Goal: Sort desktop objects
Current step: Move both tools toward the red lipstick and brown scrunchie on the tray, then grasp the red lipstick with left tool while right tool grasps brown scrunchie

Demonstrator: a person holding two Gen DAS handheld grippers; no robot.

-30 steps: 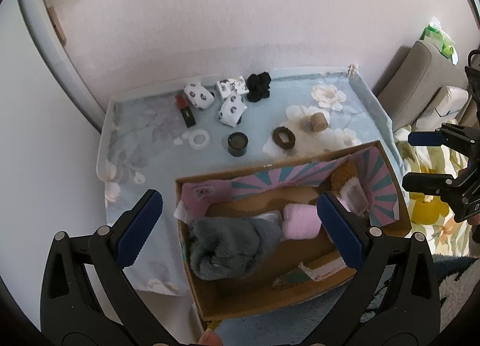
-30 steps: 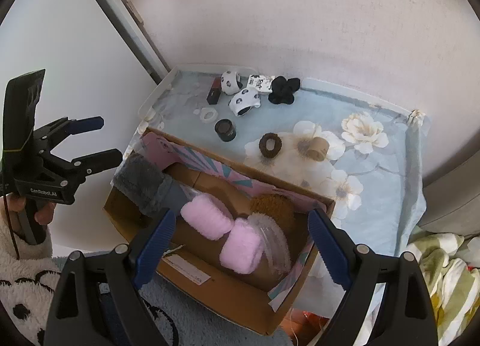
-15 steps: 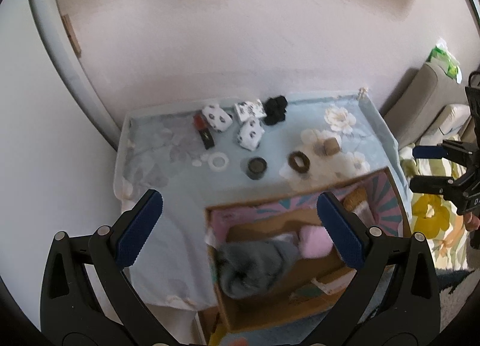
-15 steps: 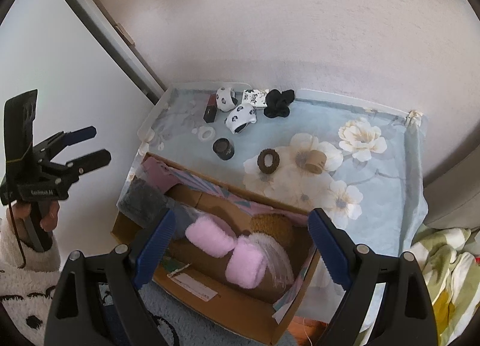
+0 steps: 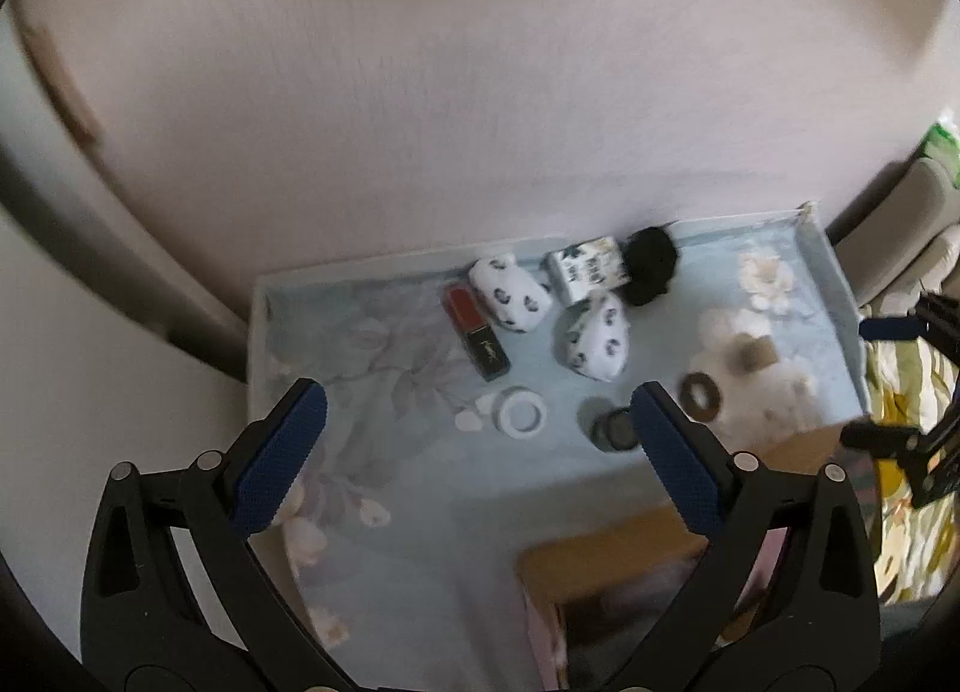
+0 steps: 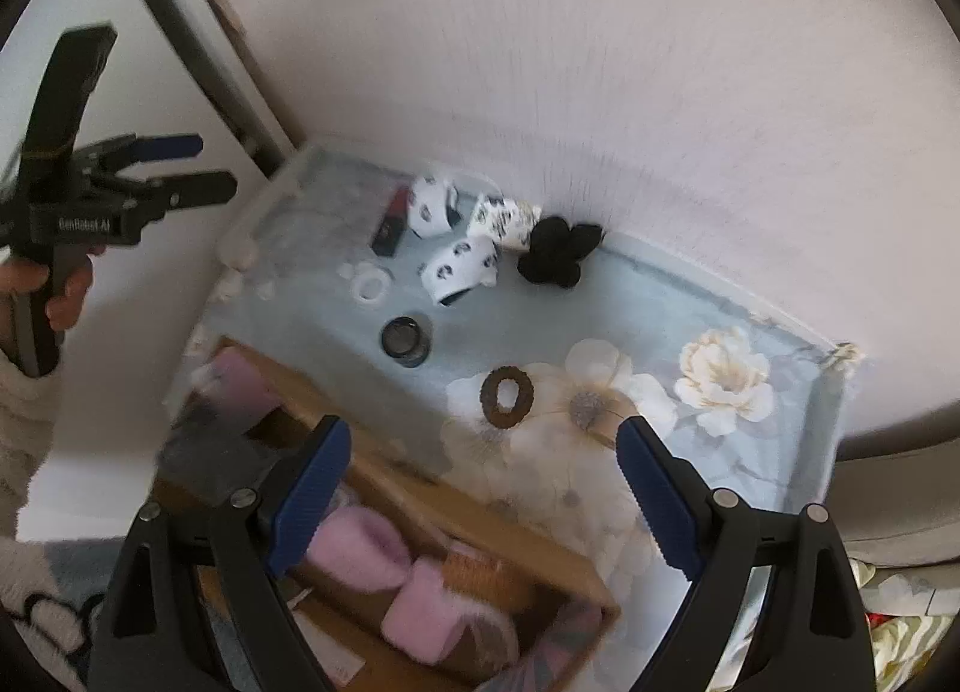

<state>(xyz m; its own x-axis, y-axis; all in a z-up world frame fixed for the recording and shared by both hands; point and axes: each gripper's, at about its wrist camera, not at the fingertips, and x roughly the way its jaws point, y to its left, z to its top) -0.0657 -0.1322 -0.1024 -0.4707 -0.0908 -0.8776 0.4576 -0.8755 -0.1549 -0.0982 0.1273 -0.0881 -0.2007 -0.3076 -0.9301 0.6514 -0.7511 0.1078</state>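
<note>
Right wrist view shows the pale blue flower-printed tabletop [image 6: 690, 302] against the wall, with an open brown cardboard box [image 6: 474, 524] at its near edge holding fluffy pink rolls [image 6: 360, 551]. Both tools hang above with nothing in them: the right gripper [image 6: 483, 482] has its blue-padded jaws spread wide, and the left gripper [image 5: 477, 440] is likewise wide apart. Along the back of the table lie three white black-spotted bundles [image 5: 510, 293], a black fuzzy scrunchie [image 6: 558, 251] just beside them, and a red-and-black lipstick box [image 5: 477, 332]. Nearer the box sit a white tape ring [image 5: 521, 413], a small dark round jar [image 6: 405, 335] and a brown scrunchie [image 6: 507, 395].
</note>
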